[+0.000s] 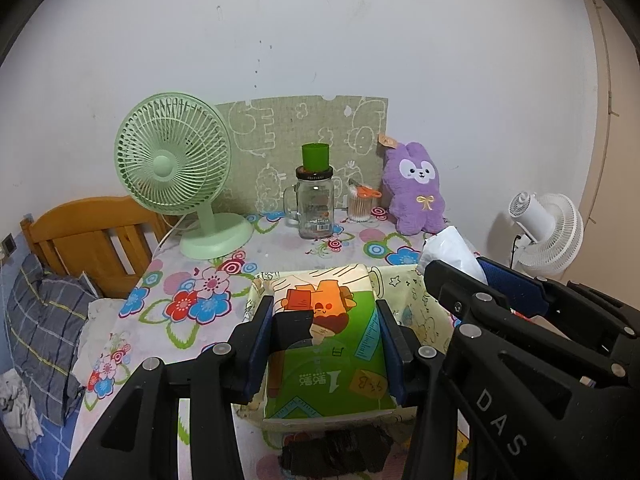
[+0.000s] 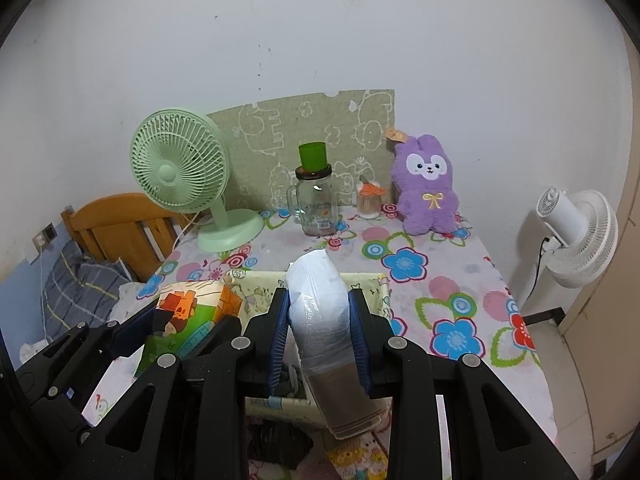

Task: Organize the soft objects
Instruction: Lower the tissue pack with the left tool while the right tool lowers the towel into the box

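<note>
**Both grippers loaded over the fabric bin**

Left gripper (image 1: 324, 320) clamped on green tissue pack (image 1: 328, 344). Right gripper (image 2: 320, 320) clamped on white plastic-wrapped bundle (image 2: 320, 300). Both items held above the cream fabric bin (image 1: 416, 300) on the flowered tablecloth (image 2: 440, 280). Purple plush rabbit (image 2: 426, 192) upright against wall.

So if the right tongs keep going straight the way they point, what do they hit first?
Probably the far rim of the cream fabric bin just beyond the white wrapped pack that the right tongs hold; depth is unclear.
</note>
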A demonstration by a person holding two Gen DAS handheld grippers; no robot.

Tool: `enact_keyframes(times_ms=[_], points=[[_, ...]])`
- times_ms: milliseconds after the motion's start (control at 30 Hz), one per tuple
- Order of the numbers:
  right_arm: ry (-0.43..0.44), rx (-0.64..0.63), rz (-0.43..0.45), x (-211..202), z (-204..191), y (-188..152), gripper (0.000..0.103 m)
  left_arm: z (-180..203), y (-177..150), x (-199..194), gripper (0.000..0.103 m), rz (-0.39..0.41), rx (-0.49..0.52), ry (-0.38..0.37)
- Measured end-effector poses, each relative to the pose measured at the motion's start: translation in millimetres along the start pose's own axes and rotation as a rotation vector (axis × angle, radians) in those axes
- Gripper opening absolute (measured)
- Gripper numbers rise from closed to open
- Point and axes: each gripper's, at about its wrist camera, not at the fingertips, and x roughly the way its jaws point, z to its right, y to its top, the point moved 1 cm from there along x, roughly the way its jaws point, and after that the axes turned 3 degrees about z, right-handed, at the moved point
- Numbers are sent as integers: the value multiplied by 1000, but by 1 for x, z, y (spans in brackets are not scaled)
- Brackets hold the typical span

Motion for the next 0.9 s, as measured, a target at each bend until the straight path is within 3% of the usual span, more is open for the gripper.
enact_keyframes(times_ms=[400, 467, 533, 900], points=[[21, 4, -57, 47, 2, -2, 32, -14, -5, 46, 53, -62, -43, -12], [28, 1, -65, 53, 0, -3, 32, -16, -7, 51, 57, -77, -48, -4], [32, -1, -74, 59, -1, -5, 32, -19, -9, 55, 69, -90, -55, 2], [68, -13, -121, 89, -9, -13, 32, -29, -18, 72, 86, -144, -61, 1]])
